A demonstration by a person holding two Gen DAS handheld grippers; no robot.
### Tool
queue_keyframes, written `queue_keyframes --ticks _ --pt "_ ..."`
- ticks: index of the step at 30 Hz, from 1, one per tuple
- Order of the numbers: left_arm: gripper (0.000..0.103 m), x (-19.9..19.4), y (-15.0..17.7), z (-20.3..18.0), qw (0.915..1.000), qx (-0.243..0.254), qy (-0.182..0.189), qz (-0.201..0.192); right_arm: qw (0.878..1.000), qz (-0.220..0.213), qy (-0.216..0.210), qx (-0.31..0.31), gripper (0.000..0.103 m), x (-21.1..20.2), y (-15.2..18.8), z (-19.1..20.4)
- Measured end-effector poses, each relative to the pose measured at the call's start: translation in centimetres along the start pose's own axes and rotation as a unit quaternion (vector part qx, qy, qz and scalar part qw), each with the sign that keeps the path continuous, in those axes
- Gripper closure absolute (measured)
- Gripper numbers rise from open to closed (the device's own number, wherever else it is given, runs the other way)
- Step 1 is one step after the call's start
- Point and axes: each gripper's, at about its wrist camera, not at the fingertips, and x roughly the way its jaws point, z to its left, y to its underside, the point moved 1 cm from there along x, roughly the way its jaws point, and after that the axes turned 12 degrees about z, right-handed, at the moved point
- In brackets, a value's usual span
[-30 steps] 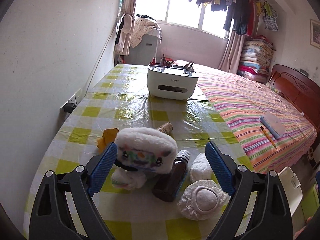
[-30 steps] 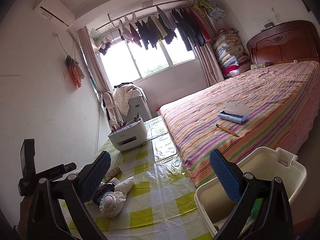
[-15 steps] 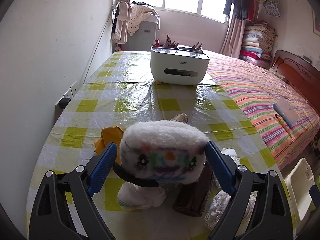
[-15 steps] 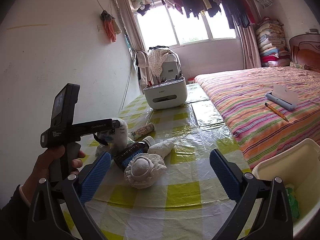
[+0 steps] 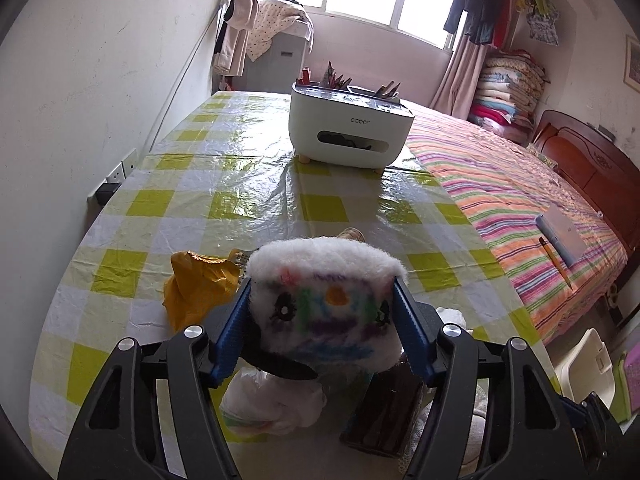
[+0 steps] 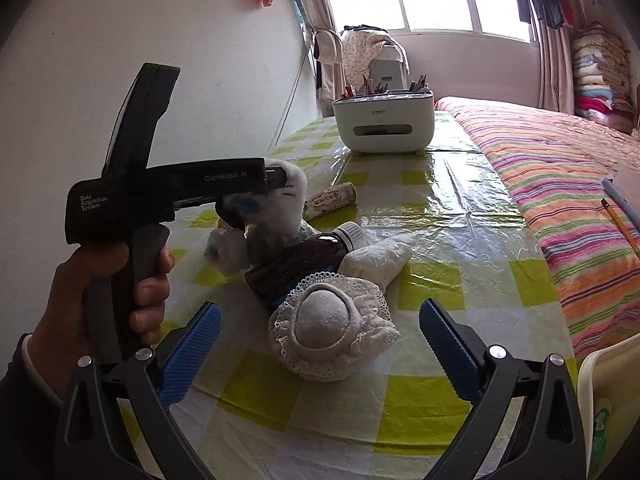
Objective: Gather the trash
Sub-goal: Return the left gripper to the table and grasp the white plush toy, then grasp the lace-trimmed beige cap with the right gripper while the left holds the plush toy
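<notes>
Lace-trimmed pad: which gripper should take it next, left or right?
Right. The right gripper is open with the lace-trimmed pad lying between its fingers on the table. The left gripper is already shut on the fluffy white item.

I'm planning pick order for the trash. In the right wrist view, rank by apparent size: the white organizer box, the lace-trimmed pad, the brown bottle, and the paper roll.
1. Lace-trimmed pad, inflated by nearness.
2. White organizer box, far off, likely bigger in reality.
3. Brown bottle, partly hidden.
4. Paper roll.
</notes>
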Motion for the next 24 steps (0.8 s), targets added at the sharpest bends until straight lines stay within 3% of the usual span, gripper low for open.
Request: queue_keyframes --ticks 12,18,19,20,21,24 --pt "0.042 -3.0 1.3 0.8 0.9986 -0.022 0.042 -0.025 0.997 0.071 -0.032 0.024 0.006 3.9 -1.4 -1.3" --pt "0.041 -5.1 2.2 0.4 0.9979 -0.018 0.041 -0.046 0.995 0.096 -0.006 -0.002 0.01 5.2 -1.5 -0.2" --pt "0.041 -5.4 2.4 0.3 0.9978 -0.017 0.041 -0.049 0.995 0.097 -0.008 -0.003 0.021 5.3 -1.5 -0.2" --pt "0.041 -5.7 2.6 0.2 0.9976 -0.016 0.042 -0.052 0.995 0.101 -0.008 -0.004 0.04 5.5 -1.4 -0.3" --pt "0.041 -6.0 2.8 0.2 0.9976 -0.015 0.043 -0.053 0.994 0.11 -0.004 -0.002 0.049 5.9 -1.4 -0.4" --pt "0.041 -6.7 3.4 -0.1 0.9975 -0.01 0.038 -0.058 0.992 0.122 -0.018 0.005 0.055 6.2 -1.3 -1.0"
